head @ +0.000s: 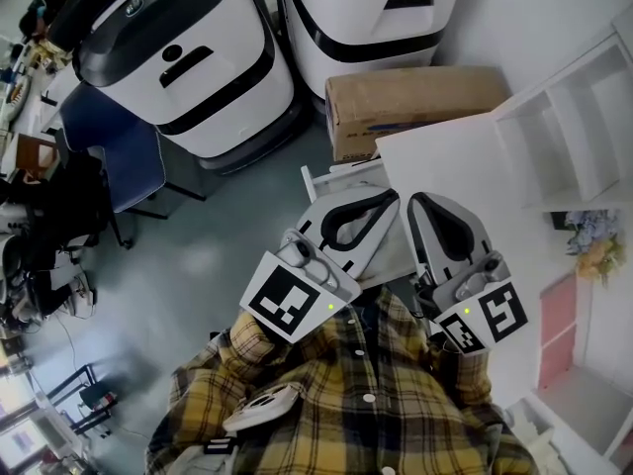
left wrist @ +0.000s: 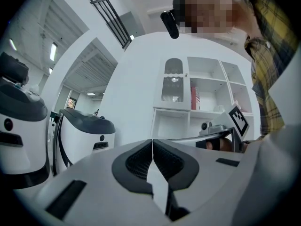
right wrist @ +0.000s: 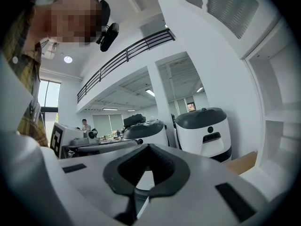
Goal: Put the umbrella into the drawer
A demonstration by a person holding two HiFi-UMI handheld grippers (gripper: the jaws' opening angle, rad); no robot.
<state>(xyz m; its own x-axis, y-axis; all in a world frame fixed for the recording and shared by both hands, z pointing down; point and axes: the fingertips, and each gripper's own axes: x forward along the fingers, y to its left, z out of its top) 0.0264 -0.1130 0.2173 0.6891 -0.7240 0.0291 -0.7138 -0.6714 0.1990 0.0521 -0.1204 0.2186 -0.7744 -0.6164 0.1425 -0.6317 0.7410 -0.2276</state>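
Head view, steeply down: shows left gripper [head: 392, 199] and right gripper [head: 414, 202] side by side, tips close together, held out from a yellow plaid shirt [head: 346, 404] over the corner of a white tabletop [head: 445, 156]. Carries black-and-white square patterns on left cube [head: 287, 300] and right cube [head: 492, 313], patterns only, not letters. Cannot read the blue print on the strip along the cardboard box [head: 415, 102]: too small. Sets that box on the floor just beyond the tabletop, beside two big white machines with dark bands [head: 188, 57] [head: 376, 8]. Puts a white shelf unit [head: 574, 127] at the right, flowers [head: 593, 240] and a pink panel [head: 559, 330] below it, a blue chair [head: 114, 151] at the left.

Left gripper view: shows left gripper [left wrist: 152, 143] with ribbed dark pads [left wrist: 136, 164] pressed together along one thin line, gripping nothing. Catches the other gripper's square pattern [left wrist: 238, 119] at the right, and a red upright item [left wrist: 194, 98] in the shelf unit [left wrist: 207, 93], print too small to read.

Right gripper view: shows right gripper [right wrist: 148, 146] with tips met, likewise gripping nothing; looks level toward the white machines [right wrist: 204, 131].

Cannot place the umbrella: appears in none of the three views, so nothing to tell of its look either.
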